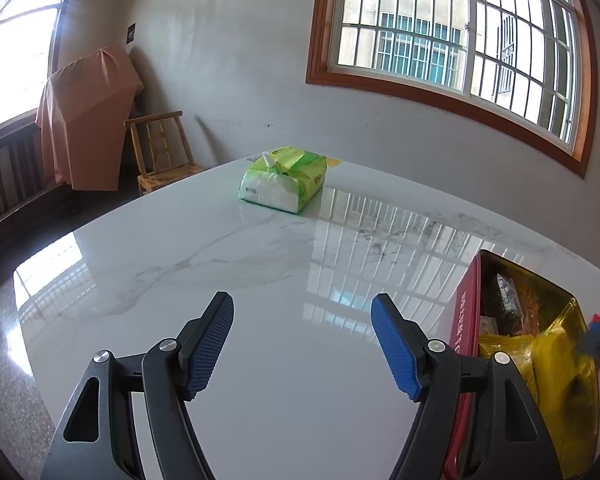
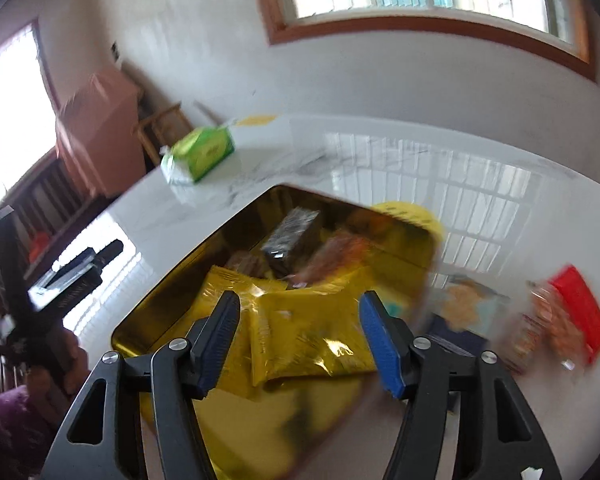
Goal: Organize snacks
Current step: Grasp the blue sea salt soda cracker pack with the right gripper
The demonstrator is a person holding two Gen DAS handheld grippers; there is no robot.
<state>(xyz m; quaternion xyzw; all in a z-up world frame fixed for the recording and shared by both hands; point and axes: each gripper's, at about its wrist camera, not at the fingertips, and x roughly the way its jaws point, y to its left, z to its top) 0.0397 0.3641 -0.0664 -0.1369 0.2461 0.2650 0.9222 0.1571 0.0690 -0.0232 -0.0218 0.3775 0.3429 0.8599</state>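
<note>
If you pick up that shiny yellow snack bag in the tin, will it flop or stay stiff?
The yellow snack bag would probably flop and crinkle: its foil looks thin and creased. It is likely light for its size. The glossy film might slip between the fingers.

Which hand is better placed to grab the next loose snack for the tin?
Right, probably. Loose snack packets lie beside the right tongs, open over the tin; the left tongs face bare table.

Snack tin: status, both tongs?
Left tongs open, empty, over bare table. Right tongs open above yellow packet in snack tin. Snacks still outside, nothing blocking.
</note>
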